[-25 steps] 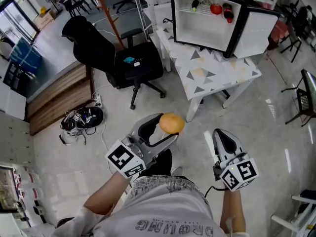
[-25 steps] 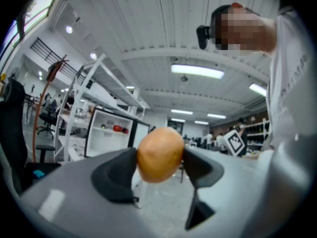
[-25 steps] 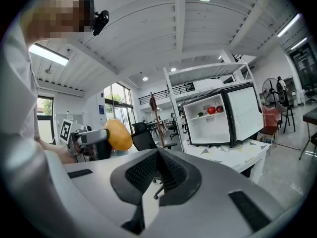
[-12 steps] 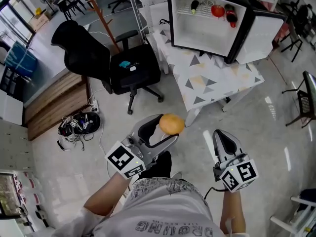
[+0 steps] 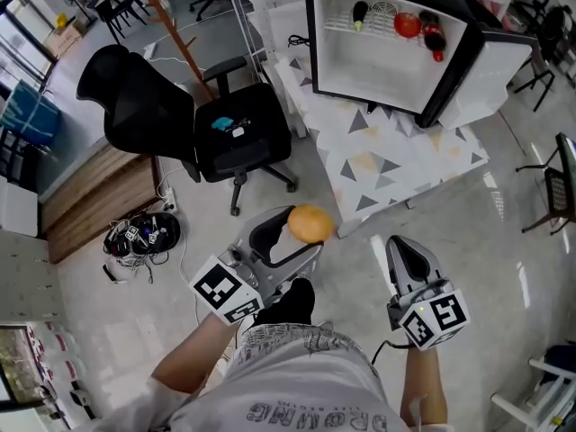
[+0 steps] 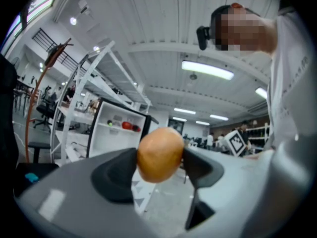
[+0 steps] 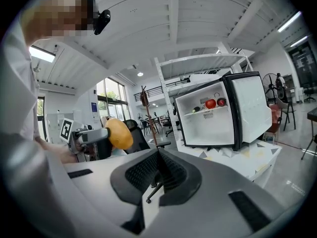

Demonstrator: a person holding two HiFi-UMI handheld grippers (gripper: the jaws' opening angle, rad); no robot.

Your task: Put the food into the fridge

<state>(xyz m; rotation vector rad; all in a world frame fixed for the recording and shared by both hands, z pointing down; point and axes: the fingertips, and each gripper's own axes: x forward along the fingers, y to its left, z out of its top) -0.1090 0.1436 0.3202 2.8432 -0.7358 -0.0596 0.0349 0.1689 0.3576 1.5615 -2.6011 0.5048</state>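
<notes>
The left claw (image 5: pixel 302 234) has its jaws spread wide, and the dark pads press on both sides of a round orange fruit (image 6: pixel 159 154). The fruit is gripped between the jaw tips, up in the air above the pale floor (image 5: pixel 342 268). It is well short of the fridge.

Just to the right of the left claw, the right claw (image 5: pixel 404 252) has its jaws closed together with nothing between them. From the right claw's own view, the left claw and the fruit show off to its left. Behind both claws is the person's grey printed shirt (image 5: pixel 301 376).

Ahead of the left claw and a little to its right stands a low white table (image 5: pixel 400 156) with a triangle pattern. On the table sits a small black fridge (image 5: pixel 364 66) with a white inside. Its door (image 5: pixel 490 66) is swung open to the right. On the fridge's top shelf lie a red round item (image 5: pixel 407 24), a dark item with a green end (image 5: pixel 360 11) to its left, and a dark red item (image 5: pixel 435 36) to its right.

Ahead of the left claw and to its left is a black office chair (image 5: pixel 238 129) with a small teal object (image 5: pixel 221 123) on the seat. Further left of the claw, a tangle of cables and gear (image 5: pixel 142 234) lies on the floor beside a low wooden platform (image 5: pixel 94 192).
</notes>
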